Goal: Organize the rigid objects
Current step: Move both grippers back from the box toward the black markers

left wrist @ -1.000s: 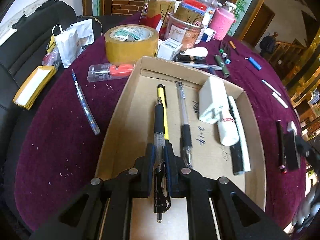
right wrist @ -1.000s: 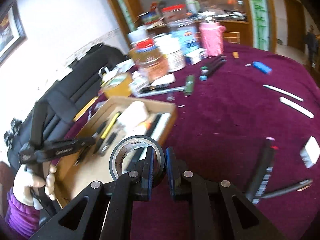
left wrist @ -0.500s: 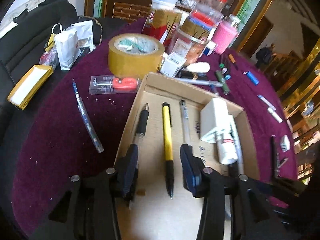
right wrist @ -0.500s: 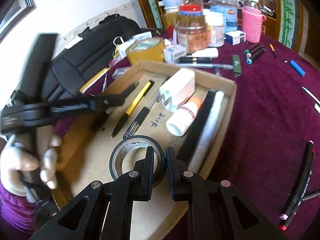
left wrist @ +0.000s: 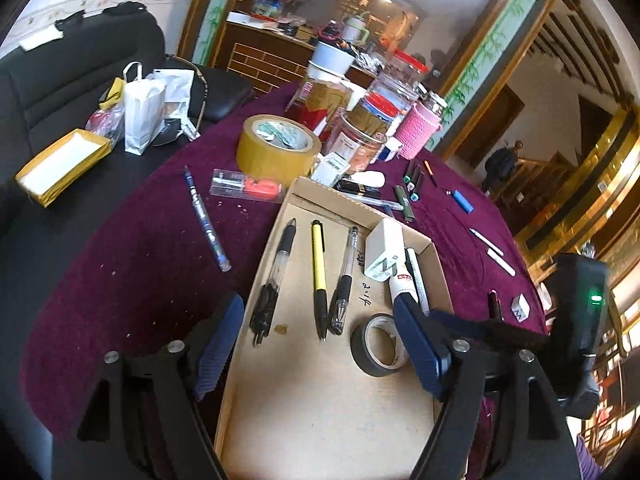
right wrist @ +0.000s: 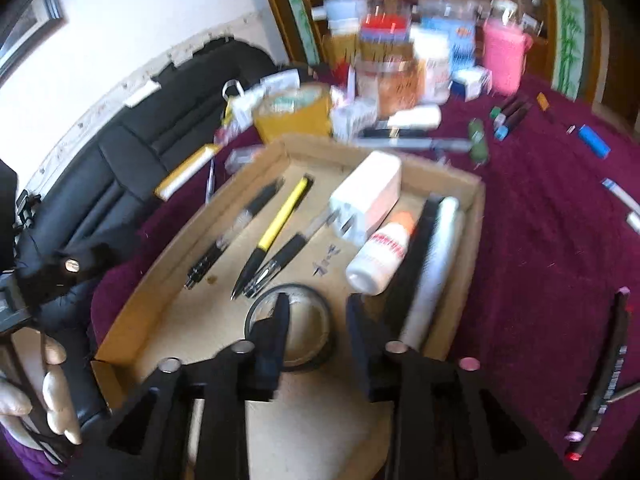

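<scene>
Lying freed in the cardboard tray (left wrist: 256, 288), black tape roll (left wrist: 378, 345); both grippers, left gripper (left wrist: 320, 344) and right gripper (right wrist: 318, 340), gape empty.

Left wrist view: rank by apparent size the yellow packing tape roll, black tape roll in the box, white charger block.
1. Yellow packing tape roll, largest though farthest.
2. and 3. Black tape roll and white charger block look alike; the tape sits nearer the camera, so no ranking.

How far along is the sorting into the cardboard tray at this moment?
Done: three pens, a white charger, a glue bottle and the black tape roll lie in the cardboard tray. In hand: nothing; left gripper and right gripper are both open. Left: the blue pen, markers and lighter on the cloth.
</scene>
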Demonstrator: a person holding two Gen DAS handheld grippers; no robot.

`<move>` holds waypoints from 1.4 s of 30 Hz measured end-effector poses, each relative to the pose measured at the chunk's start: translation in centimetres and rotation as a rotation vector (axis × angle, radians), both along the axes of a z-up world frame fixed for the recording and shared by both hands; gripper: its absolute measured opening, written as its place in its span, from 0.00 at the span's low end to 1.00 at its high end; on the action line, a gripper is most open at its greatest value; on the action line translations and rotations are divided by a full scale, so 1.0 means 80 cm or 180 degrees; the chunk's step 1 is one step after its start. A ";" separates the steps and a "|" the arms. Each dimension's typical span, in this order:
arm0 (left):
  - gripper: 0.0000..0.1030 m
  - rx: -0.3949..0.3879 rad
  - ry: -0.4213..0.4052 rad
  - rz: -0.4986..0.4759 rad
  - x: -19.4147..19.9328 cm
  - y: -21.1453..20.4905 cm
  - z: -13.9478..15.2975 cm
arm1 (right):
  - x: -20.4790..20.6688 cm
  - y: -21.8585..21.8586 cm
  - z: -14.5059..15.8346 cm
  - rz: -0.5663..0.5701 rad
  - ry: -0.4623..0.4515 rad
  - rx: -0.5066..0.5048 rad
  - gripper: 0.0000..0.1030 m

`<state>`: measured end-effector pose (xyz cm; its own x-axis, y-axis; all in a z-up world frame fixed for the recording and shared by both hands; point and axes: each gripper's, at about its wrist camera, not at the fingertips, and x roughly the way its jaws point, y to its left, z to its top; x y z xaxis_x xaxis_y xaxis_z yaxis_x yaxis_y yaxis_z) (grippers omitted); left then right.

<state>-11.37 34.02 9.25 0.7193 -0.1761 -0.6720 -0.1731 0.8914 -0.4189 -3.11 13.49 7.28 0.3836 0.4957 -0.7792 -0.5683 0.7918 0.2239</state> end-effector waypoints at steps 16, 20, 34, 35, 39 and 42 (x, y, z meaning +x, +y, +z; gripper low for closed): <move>0.76 0.0336 -0.0336 -0.0077 -0.034 -0.097 0.023 | -0.053 -0.154 0.090 -0.1228 -0.1729 -0.0279 0.94; 0.76 0.0405 -0.0306 -0.0208 -0.031 -0.132 0.024 | -0.052 -0.191 0.084 -0.1383 -0.1654 -0.0245 0.94; 0.76 0.0673 -0.0229 -0.0707 -0.013 -0.247 0.027 | -0.049 -0.311 0.061 -0.1879 -0.1458 -0.0197 0.94; 0.76 0.0685 -0.0219 -0.0732 -0.012 -0.252 0.026 | -0.049 -0.316 0.060 -0.1900 -0.1447 -0.0196 0.94; 0.76 0.0741 -0.0177 -0.0858 -0.008 -0.276 0.022 | -0.047 -0.335 0.057 -0.1951 -0.1403 -0.0176 0.94; 0.76 0.0773 -0.0145 -0.0935 -0.004 -0.291 0.018 | -0.043 -0.346 0.054 -0.1978 -0.1393 -0.0185 0.94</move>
